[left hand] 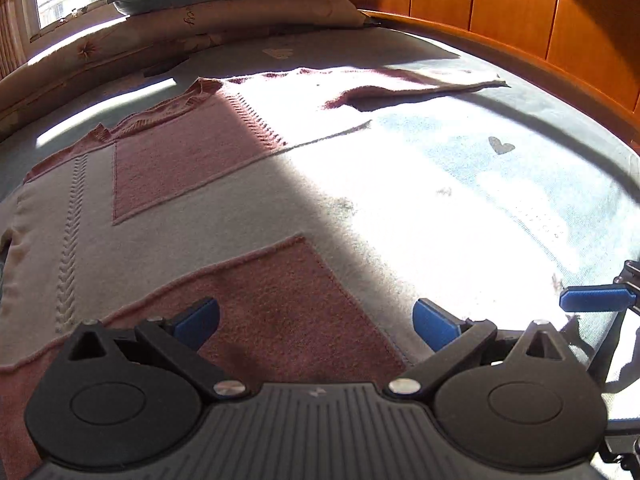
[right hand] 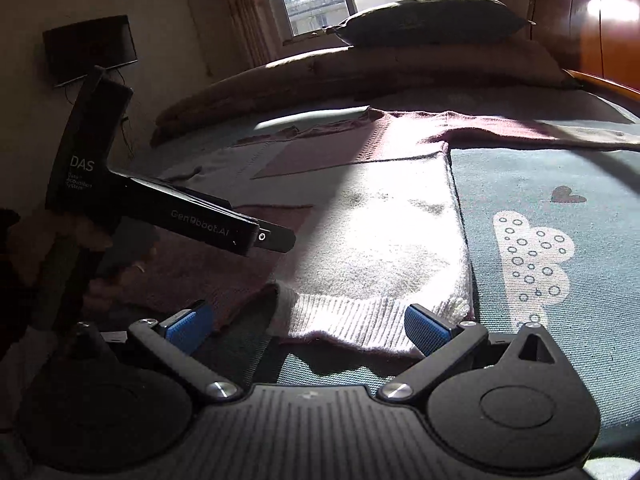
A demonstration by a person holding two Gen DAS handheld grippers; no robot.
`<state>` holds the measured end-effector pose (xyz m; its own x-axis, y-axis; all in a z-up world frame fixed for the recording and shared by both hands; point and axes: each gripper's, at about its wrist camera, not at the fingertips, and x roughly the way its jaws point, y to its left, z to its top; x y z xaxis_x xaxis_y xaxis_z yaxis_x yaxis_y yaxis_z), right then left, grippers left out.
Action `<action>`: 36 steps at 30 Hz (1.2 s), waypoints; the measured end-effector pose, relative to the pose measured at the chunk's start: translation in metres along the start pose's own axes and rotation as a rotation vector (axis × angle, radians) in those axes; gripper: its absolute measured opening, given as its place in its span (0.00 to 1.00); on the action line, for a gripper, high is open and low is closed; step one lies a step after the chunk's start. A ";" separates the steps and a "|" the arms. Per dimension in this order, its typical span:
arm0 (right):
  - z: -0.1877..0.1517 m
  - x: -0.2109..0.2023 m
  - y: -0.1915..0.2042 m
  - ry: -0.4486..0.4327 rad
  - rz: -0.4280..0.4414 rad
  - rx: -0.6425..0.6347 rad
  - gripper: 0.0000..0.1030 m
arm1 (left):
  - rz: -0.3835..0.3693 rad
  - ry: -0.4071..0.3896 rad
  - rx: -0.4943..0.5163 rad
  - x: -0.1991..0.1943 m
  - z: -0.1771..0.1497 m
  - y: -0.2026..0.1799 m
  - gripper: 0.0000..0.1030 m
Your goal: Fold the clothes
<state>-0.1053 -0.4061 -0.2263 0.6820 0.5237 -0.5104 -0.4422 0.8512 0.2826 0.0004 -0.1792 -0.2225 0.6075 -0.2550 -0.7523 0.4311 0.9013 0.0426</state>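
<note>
Fuzzy knit sweater (left hand: pixel 224 200), glossy wooden headboard (left hand: pixel 520 12)

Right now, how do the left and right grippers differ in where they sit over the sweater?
The left gripper hangs over a pink patch of the sweater, well inside it. The right gripper sits at the ribbed hem, its fingers straddling the white corner. Both are open, holding nothing.

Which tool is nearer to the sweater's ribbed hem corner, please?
Right. The right tool hangs open at the ribbed hem corner; the left tool hangs open farther along the sweater's pink panel.
</note>
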 end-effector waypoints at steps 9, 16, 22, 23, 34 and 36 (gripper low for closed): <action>-0.001 -0.011 -0.015 -0.049 0.029 0.061 1.00 | -0.038 0.063 0.126 -0.016 -0.030 -0.013 0.99; -0.002 -0.010 -0.019 -0.039 0.029 0.069 1.00 | -0.034 0.013 0.035 -0.021 -0.008 0.002 0.99; -0.002 -0.007 -0.014 -0.026 0.021 0.049 1.00 | -0.019 0.071 0.008 -0.002 -0.012 0.004 0.99; -0.002 -0.006 -0.013 -0.024 0.018 0.046 1.00 | -0.024 0.071 0.005 -0.005 -0.013 0.004 0.99; -0.004 0.008 -0.010 0.044 -0.074 0.027 1.00 | -0.066 0.068 -0.117 -0.026 -0.012 0.023 0.99; -0.005 0.004 -0.015 0.031 -0.074 0.043 1.00 | -0.101 0.058 -0.117 -0.027 -0.007 0.018 0.99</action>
<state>-0.0993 -0.4167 -0.2363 0.6929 0.4591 -0.5560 -0.3659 0.8883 0.2775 -0.0128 -0.1540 -0.2061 0.5240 -0.3293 -0.7855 0.4057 0.9074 -0.1097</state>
